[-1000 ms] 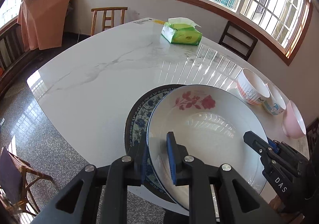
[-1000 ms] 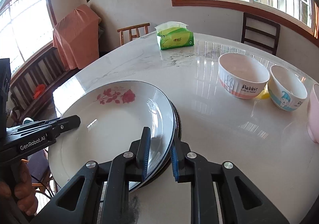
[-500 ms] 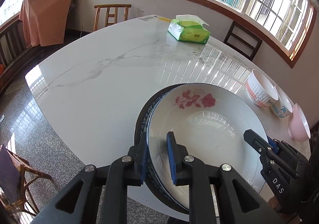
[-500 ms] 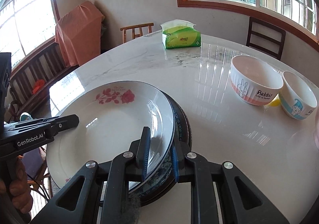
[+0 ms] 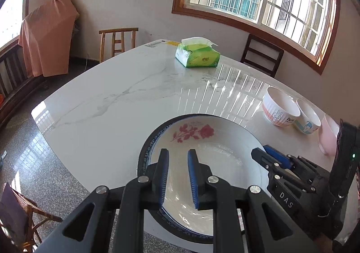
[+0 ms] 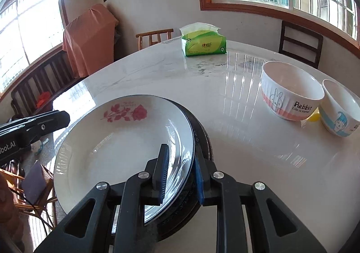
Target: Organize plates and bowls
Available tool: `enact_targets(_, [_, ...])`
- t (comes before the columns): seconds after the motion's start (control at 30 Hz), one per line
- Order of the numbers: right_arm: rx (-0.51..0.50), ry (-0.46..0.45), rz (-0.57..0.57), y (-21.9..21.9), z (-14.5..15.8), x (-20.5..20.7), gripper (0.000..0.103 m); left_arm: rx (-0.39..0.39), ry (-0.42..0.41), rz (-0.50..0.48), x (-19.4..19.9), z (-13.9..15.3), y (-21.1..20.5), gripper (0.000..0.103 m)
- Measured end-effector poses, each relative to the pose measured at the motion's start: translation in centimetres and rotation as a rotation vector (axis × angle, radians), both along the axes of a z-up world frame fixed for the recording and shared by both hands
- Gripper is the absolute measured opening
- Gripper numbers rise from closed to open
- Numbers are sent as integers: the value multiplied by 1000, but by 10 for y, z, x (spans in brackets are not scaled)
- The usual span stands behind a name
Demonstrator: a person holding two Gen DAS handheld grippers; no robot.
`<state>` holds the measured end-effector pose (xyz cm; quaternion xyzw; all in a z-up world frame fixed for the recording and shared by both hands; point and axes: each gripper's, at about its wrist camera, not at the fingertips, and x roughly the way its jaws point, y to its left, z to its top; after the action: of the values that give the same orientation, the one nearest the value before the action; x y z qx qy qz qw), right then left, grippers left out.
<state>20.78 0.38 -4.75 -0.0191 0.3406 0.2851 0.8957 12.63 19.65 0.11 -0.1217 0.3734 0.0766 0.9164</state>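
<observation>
Rose plate (image 6: 117,140) sits on dark plate (image 6: 202,138) at desk (image 5: 112,104) near edge; right gripper (image 6: 180,174) jaws narrowly straddle rims w/o visible clamping, left gripper (image 5: 177,176) jaws part-open, empty.

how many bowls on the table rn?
3, in a row at the right side of the table: rabbit bowl, blue cartoon bowl touching it, then the pink bowl, partly hidden behind the right gripper. More could sit out of view.
</observation>
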Motion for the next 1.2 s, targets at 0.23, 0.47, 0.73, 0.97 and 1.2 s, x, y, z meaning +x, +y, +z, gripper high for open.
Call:
enact_targets(0.23, [107,-64,-200,-68,9,-4,36,-120,-20,-133,-6,-3,-34,42])
enact_targets(0.47, [8,-200,-384,-158,18,-37,44,-19,5,-261,-6,0,-113,70])
enact_targets(0.73, [45,-148,-592,-288,12,-55,49,-154,-16,-467,8,7,-194,74])
enact_targets(0.97, [47,-9,-603,-367,23,-30,50,-224,144,-610,84,15,-279,73])
enact_targets(1.2, [98,116,-560,-406,57,31,51,-340,225,-580,171,21,-332,73])
